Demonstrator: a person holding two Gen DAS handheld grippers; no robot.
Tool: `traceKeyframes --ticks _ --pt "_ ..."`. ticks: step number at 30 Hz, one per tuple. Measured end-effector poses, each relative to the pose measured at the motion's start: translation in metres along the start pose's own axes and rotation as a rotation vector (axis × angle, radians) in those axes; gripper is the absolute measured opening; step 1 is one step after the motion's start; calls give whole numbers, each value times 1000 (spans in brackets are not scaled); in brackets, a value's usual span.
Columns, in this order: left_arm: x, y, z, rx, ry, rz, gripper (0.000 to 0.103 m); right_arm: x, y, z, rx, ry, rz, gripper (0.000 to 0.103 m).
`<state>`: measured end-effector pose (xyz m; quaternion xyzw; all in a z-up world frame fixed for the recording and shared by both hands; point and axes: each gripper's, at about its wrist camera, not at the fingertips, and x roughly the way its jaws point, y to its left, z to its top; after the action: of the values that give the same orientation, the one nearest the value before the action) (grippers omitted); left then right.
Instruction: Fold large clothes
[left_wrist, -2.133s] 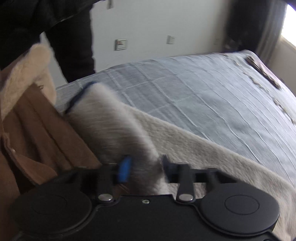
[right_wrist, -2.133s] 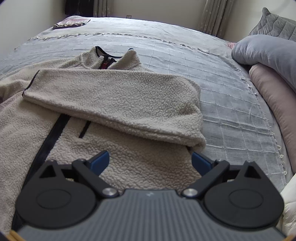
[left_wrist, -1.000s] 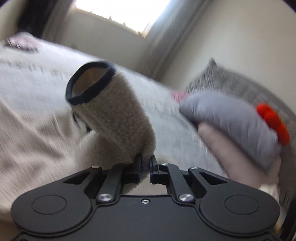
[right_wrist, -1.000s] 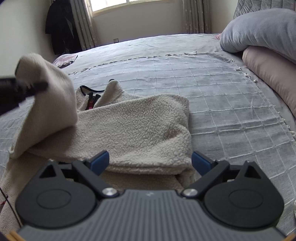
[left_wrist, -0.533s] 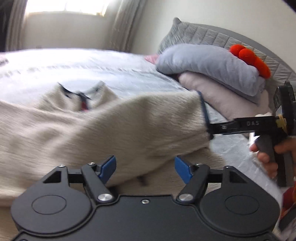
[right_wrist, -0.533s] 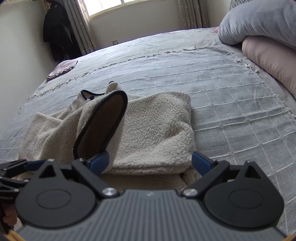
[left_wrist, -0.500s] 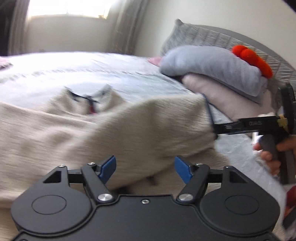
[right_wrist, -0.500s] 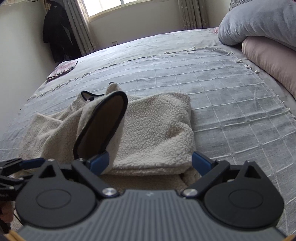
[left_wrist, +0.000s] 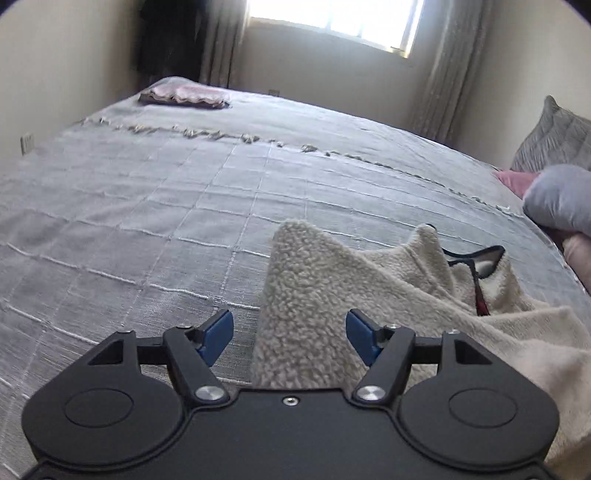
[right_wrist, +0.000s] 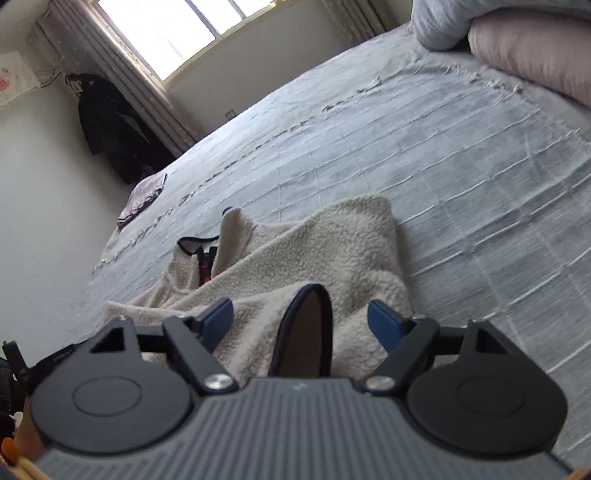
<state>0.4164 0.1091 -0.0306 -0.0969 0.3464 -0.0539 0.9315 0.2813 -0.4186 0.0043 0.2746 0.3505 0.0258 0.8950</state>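
A cream fleece jacket (left_wrist: 369, 291) with dark trim lies on the grey bedspread (left_wrist: 184, 192), both sleeves folded across its body. My left gripper (left_wrist: 290, 332) is open, with the jacket's left shoulder fold between its blue pads, not gripped. In the right wrist view the jacket (right_wrist: 332, 251) lies ahead and its dark-rimmed sleeve cuff (right_wrist: 306, 328) stands open between the pads of my right gripper (right_wrist: 301, 319), which is open. The collar and red zip (right_wrist: 203, 266) point toward the far side of the bed.
Grey and pink pillows (right_wrist: 517, 40) lie at the bed's head on the right. A folded pink cloth (left_wrist: 184, 96) sits at the far corner. A dark garment (right_wrist: 114, 136) hangs by the curtained window (left_wrist: 332, 18). The bedspread (right_wrist: 480, 166) extends around the jacket.
The left gripper carried the sleeve across the jacket and let it go. It then swung left to the shoulder side. The right gripper moved in over the sleeve cuff.
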Motion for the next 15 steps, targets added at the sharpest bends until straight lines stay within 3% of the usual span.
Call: traceKeyframes --ticks 2,3,4,5,6,9,12,15 --pt "16 2 0 -48 23 -5 54 28 4 -2 -9 47 -48 70" --pt "21 2 -2 -69 21 2 47 39 7 -4 -21 64 -73 56" --pt "22 -1 -3 -86 6 25 31 48 10 -5 -37 72 -87 32" --pt "20 -2 -5 -100 -15 29 20 55 15 -9 -62 72 -108 19" --pt "13 -2 -7 -120 -62 30 19 54 23 -10 -105 42 -148 9" --pt "-9 -6 -17 -138 -196 47 17 34 63 -15 -354 -172 -207 8" --pt "-14 1 -29 -183 -285 71 18 40 80 -4 -406 -244 -240 8" --pt "11 -4 -36 -91 -217 142 25 72 81 -5 -462 -218 -311 9"
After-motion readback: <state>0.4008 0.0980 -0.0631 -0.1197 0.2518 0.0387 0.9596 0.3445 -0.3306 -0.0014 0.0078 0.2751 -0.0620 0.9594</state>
